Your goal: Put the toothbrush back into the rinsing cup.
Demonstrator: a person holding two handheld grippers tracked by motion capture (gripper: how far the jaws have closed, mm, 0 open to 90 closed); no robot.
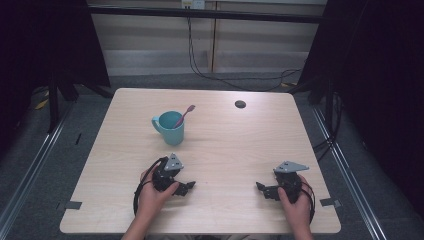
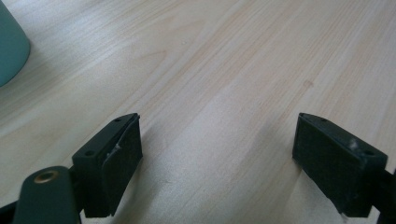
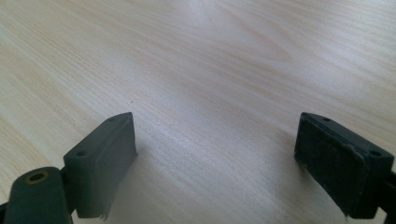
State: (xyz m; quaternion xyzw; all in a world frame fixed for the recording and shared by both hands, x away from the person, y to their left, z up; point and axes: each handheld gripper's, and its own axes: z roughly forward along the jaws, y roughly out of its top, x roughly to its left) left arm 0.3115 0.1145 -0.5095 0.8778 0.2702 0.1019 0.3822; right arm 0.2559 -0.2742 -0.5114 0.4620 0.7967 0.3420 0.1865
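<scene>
Left to right on the light wood worktop (image 1: 220,150): teal mug (image 1: 170,128) stands upright in the left-centre, handle pointing to the left of the high view. Contents: one pink toothbrush (image 1: 184,116), leaning against the rim, upper end sticking out up and to the right. Can't tell whether there's any liquid in the mug. Just in front of the mug, toward the near edge, sits the left gripper (image 1: 186,187), low on the worktop, held by the person's left hand (image 1: 152,195), jaws pointing right. Left gripper view: jaws wide apart, nothing between them, bare wood underneath; mug wall (image 2: 10,44) cuts in at the top-left corner, near but not touching. Small dark round disc (image 1: 240,104) lies toward the far edge, right of centre, well apart from the mug and both grippers. Right gripper (image 1: 262,189) is near the front-right of the worktop, held by the right hand (image 1: 295,205), jaws pointing left toward the other gripper. Right gripper view: jaws wide apart too, holding nothing, wood grain between them. Both grippers well apart from each other, cables looped around the wrists. Grey three-cornered plate on top of each.
</scene>
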